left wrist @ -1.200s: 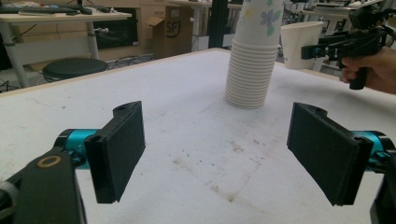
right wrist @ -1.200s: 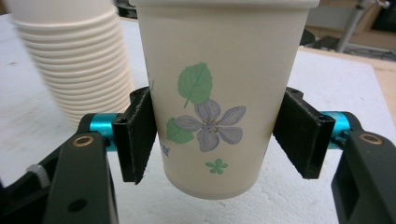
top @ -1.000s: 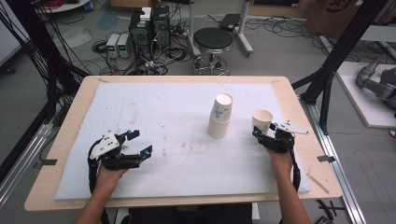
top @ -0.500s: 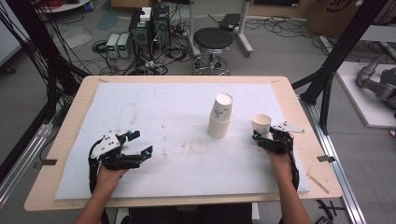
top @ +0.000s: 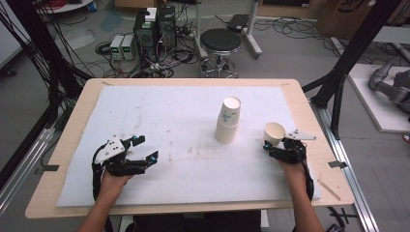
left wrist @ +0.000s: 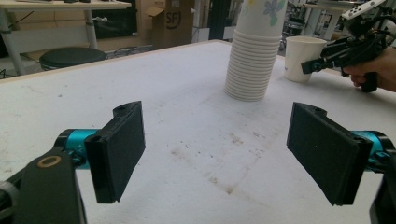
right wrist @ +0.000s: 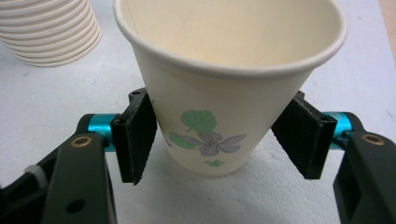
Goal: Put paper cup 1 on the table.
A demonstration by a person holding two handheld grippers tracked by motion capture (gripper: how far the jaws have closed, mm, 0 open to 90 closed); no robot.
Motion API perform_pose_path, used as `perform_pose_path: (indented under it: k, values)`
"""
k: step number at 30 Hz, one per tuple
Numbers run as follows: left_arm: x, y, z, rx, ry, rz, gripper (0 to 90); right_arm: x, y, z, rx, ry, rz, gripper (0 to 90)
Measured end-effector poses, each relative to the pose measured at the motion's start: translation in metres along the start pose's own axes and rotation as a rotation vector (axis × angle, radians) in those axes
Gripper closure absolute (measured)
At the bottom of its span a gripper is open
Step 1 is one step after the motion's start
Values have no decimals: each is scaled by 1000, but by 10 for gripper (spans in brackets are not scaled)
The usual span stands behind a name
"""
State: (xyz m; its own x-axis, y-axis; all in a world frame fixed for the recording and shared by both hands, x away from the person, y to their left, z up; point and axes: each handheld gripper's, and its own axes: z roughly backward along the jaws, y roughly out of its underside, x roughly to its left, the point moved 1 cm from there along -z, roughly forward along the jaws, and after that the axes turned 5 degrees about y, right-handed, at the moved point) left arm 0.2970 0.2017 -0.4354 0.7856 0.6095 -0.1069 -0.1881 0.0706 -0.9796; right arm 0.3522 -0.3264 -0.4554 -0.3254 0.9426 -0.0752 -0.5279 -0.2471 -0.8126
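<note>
A single paper cup [right wrist: 224,93] with a flower print stands upright on the white mat [top: 183,116] at the right, also seen as the cup [top: 274,133] in the high view. My right gripper [right wrist: 219,140] straddles its lower half. Its jaws have just been opening, and the pads [right wrist: 135,135] sit beside the cup wall without pressing it. A tall stack of paper cups [top: 228,121] stands left of it, mid-table. My left gripper [top: 147,148] rests low over the mat at the left, open and empty; its view shows the stack [left wrist: 252,60], the single cup [left wrist: 302,58] and the right gripper [left wrist: 313,65].
The mat covers a wooden table [top: 72,145] with bare edges all round. Behind the far edge stand a black stool [top: 220,43] and computer cases [top: 154,29] among cables. Black frame posts [top: 348,63] rise at the right.
The right gripper's jaws have parted slightly around the cup, which now sits a little lower, on the mat. The left hand has not moved.
</note>
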Motion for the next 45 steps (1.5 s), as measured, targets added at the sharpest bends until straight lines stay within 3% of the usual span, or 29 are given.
perform_pose_path:
  k: [5,6,10,18,21,24,29,30,33,38,45]
  values:
    - [0,0,0,0,0,3,193,0,1,2,-11,-4,-6,256]
    - [0,0,0,3,1,5,192,0,2,4,-12,-12,-27,232]
    - [0,0,0,0,-1,4,192,-2,4,8,-14,-21,-37,223]
    - [1,-1,2,-21,-6,20,169,-2,10,39,-54,-36,-53,217]
    - [2,-2,4,-28,-7,38,166,0,16,59,-114,-70,-76,213]
    - [3,-4,5,-37,-9,40,157,5,18,69,-154,-111,-58,210]
    - [4,-6,8,-61,-22,53,156,17,12,78,-211,-137,-11,211]
    - [4,-7,10,-73,-18,50,156,22,7,82,-250,-162,5,210]
    - [4,-7,13,-81,-16,43,156,30,0,86,-286,-207,25,211]
    - [5,-6,16,-84,-26,42,157,40,-6,84,-288,-255,58,211]
    - [5,-5,15,-79,-26,43,157,40,-3,80,-270,-263,56,211]
